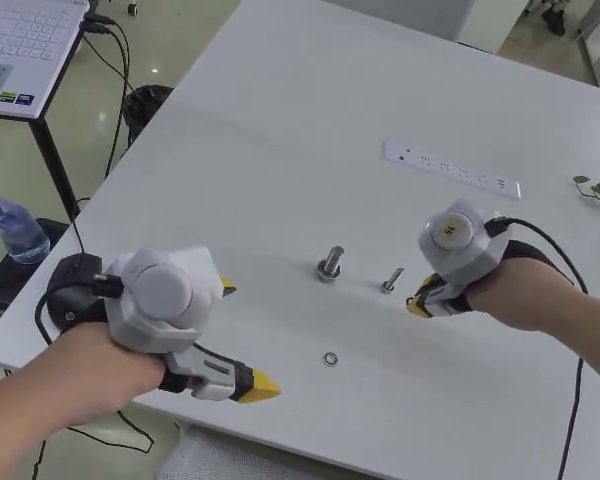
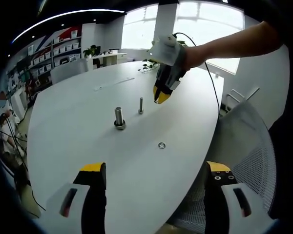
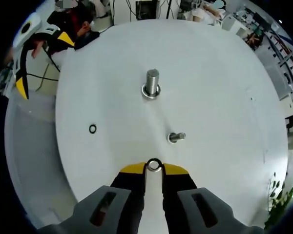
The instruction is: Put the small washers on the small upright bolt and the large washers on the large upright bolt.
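Right tongs [image 3: 154, 168] are nearly shut, pinching a washer [image 3: 154, 165] flat between the yellow tips. The ring's hole shows right at the tip line. Can't tell from size alone if it's a small or a large one.

Left tongs [image 2: 155, 168] are wide open and hold nothing. They hang at the near-left edge of the bench [image 1: 280, 150].

Small bolt [image 3: 176, 137] stands head down and shank up, just ahead of the right tips and a bit to their right in the right gripper view. It is near them but not touching. Large bolt [image 3: 152, 84] stands further out on about the same line, well apart from the tips. It has a ring or flange at its foot; can't tell which.

In the head view the right tongs [image 1: 418, 303] sit just right of the small bolt [image 1: 392, 280]. The large bolt [image 1: 330, 263] is one step further left. A loose washer [image 1: 330, 359] lies flat on the bench, nearer the person than the bolts and between the two hands.

Key relation: both bolt axes are vertical and the held ring's hole faces roughly up. My read is the next move is a short shift to bring the hole over a bolt tip, then lower and release. The right hand is much nearer both bolts, and the small bolt is the closer target. Risk: the ring catches the thread top and tips off if not level. The left hand is nearer the loose washer.
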